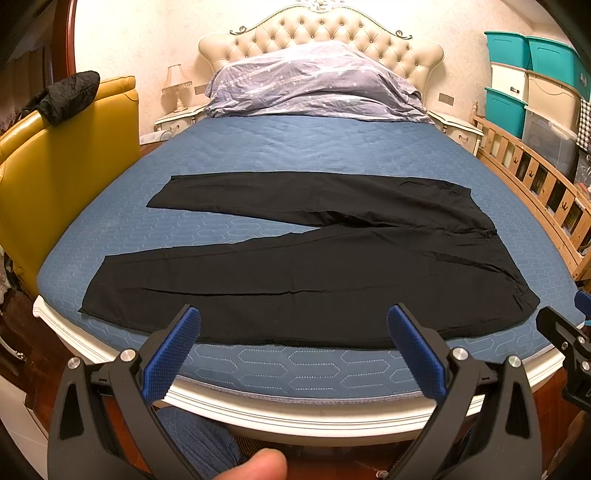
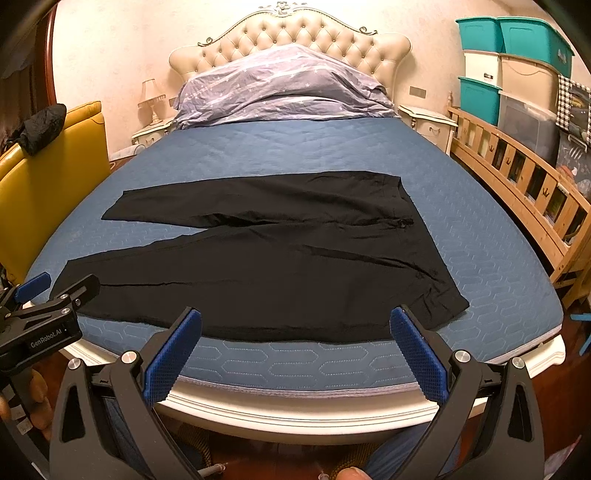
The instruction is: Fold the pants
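One pair of black pants (image 1: pixel 295 273) lies flat on the blue mattress (image 1: pixel 288 147), long axis running 9 to 3 o'clock across the bed. The waistband points toward 3 o'clock, and the two legs run toward 9 o'clock, splayed in a narrow V (far leg nearer the headboard (image 1: pixel 321 29), near leg along the foot edge).

Two grippers hang apart from the cloth at 6 o'clock, past the foot of the bed. The left gripper (image 1: pixel 293 332) has its blue pads (image 1: pixel 173 354) spread wide, released and grasping nothing. The right gripper (image 2: pixel 295 332) is likewise spread and bare.

One purple star-print duvet (image 2: pixel 280 88) is heaped at 12 o'clock. At 9 o'clock stands one yellow armchair (image 1: pixel 66 162); at 2 o'clock, stacked storage bins (image 2: pixel 517 74).
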Demonstrator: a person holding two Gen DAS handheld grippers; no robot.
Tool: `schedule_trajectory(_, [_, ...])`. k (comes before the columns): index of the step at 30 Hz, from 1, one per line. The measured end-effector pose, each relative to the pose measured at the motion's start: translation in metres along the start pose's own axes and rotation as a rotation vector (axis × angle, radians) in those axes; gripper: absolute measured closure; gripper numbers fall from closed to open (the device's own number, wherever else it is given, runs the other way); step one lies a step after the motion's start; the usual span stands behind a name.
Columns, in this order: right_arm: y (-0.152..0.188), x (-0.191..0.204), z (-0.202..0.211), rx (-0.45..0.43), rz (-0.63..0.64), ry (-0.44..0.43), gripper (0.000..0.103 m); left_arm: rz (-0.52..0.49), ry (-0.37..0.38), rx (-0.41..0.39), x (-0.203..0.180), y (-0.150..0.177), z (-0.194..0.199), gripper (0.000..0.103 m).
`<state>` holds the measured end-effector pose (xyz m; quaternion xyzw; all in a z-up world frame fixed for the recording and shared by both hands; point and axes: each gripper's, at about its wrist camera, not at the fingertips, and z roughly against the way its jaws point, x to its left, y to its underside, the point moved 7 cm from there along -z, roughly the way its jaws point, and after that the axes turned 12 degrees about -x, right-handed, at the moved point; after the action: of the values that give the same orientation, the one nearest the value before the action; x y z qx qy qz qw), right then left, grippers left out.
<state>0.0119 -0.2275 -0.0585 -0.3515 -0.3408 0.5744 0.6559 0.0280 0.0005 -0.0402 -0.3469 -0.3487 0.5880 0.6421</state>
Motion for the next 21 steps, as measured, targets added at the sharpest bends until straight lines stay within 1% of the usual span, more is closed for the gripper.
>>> schedule_trajectory(5, [0.008, -0.003, -0.011, 0.029, -0.003, 0.004, 0.004, -0.009, -0.011, 0.004, -0.002, 0.003, -0.006, 0.001])
schedule_trajectory(12, [0.014, -0.012, -0.046, 0.084, -0.023, 0.002, 0.004, -0.016, -0.016, 0.06, -0.006, 0.014, -0.037, 0.001])
schedule_trajectory(15, [0.013, -0.028, -0.071, 0.11, -0.064, -0.004, 0.004, -0.016, -0.019, 0.086, -0.008, 0.017, -0.058, 0.001])
schedule_trajectory(17, [0.007, -0.045, -0.097, 0.139, -0.095, -0.044, 0.004, -0.018, -0.014, 0.109, -0.01, 0.021, -0.075, 0.001])
schedule_trajectory(18, [0.002, -0.054, -0.11, 0.151, -0.103, -0.06, 0.004, -0.018, -0.002, 0.118, -0.012, 0.023, -0.083, 0.001])
schedule_trajectory(19, [-0.008, -0.072, -0.129, 0.16, -0.101, -0.053, 0.004, -0.013, 0.018, 0.128, -0.012, 0.025, -0.091, 0.001])
schedule_trajectory(21, [-0.028, -0.101, -0.158, 0.163, -0.089, -0.045, 0.004, 0.012, 0.081, 0.157, -0.014, 0.032, -0.11, 0.001])
